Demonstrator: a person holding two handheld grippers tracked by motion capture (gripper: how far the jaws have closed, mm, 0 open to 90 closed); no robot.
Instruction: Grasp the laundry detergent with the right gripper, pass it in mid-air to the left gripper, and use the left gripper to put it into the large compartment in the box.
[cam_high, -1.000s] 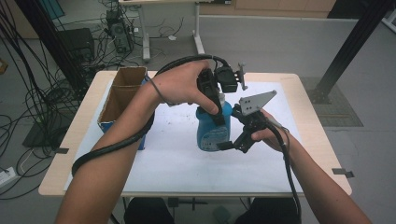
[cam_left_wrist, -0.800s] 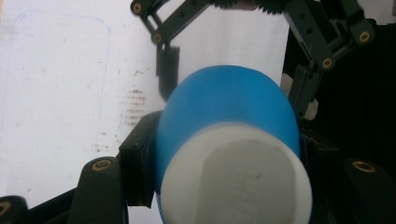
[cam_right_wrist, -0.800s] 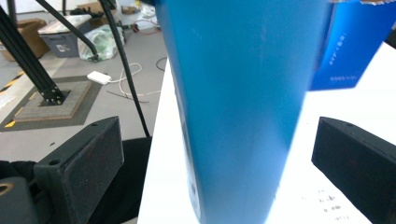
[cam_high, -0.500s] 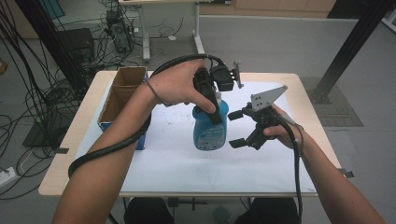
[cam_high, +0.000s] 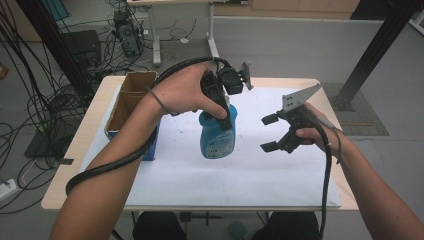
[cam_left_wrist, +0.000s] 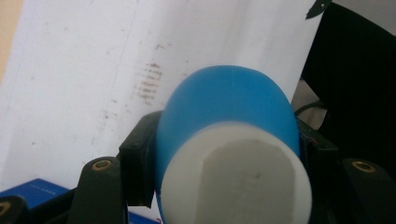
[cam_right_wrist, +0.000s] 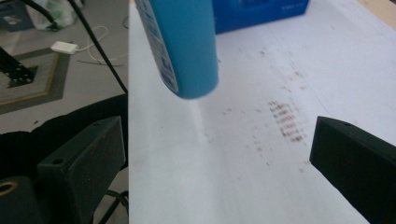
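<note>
Left gripper (cam_high: 220, 107) fingers pinch the rigid, smooth blue bottle (cam_high: 218, 136) near its top; right gripper (cam_high: 268, 132) fingers spread beside it, empty.

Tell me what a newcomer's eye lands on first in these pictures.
The blue bottle stands out first, gripped by the left tongs near its top and held off the white sheet at mid-table. To its right, the right tongs hang open, apart from the bottle. At the table's left edge sits an open cardboard box.

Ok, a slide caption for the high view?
Left tongs lift a blue bottle off the table; right tongs open beside it.
</note>
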